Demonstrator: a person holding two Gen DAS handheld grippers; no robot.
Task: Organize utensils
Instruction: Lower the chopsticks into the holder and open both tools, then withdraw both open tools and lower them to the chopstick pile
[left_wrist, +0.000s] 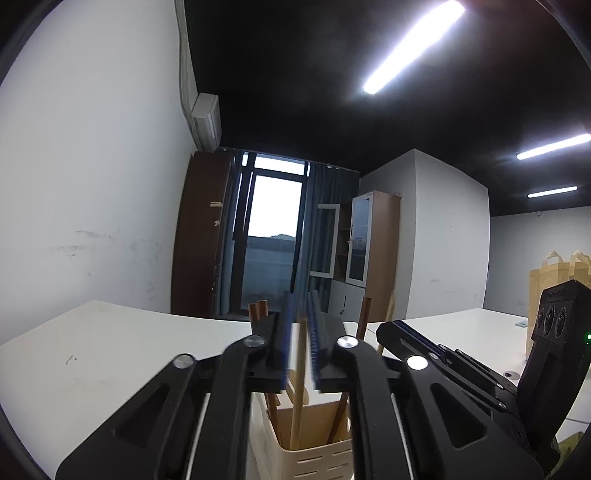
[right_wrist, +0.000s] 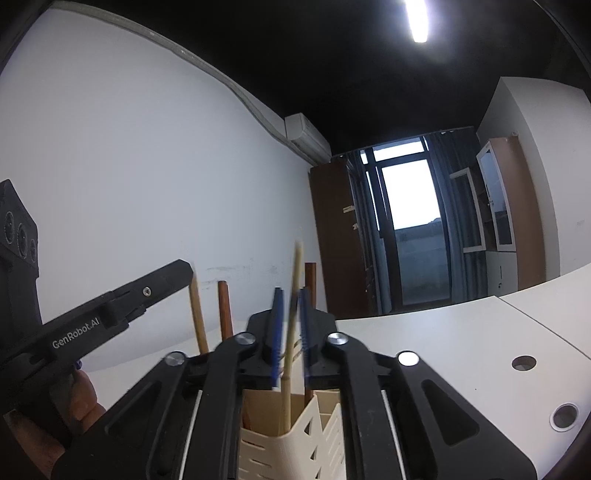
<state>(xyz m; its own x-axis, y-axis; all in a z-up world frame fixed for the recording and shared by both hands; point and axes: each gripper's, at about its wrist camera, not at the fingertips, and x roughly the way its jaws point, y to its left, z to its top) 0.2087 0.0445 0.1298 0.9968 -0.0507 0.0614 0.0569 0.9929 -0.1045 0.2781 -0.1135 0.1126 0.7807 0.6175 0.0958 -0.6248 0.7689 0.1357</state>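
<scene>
Left gripper (left_wrist: 300, 343): jaws slightly apart, a pale chopstick (left_wrist: 297, 398) between them, pads not pressing it.
Right gripper (right_wrist: 290, 332): slightly parted around another pale stick (right_wrist: 291, 332), loose.
Holder (left_wrist: 314, 458): cream, slotted, near on the white table (left_wrist: 110, 354), below both grippers; brown and pale sticks stand in it.

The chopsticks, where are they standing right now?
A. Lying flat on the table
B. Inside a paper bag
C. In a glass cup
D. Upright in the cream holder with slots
D: the chopsticks stand with their lower ends inside the cream slotted holder, which sits on the white table.
</scene>
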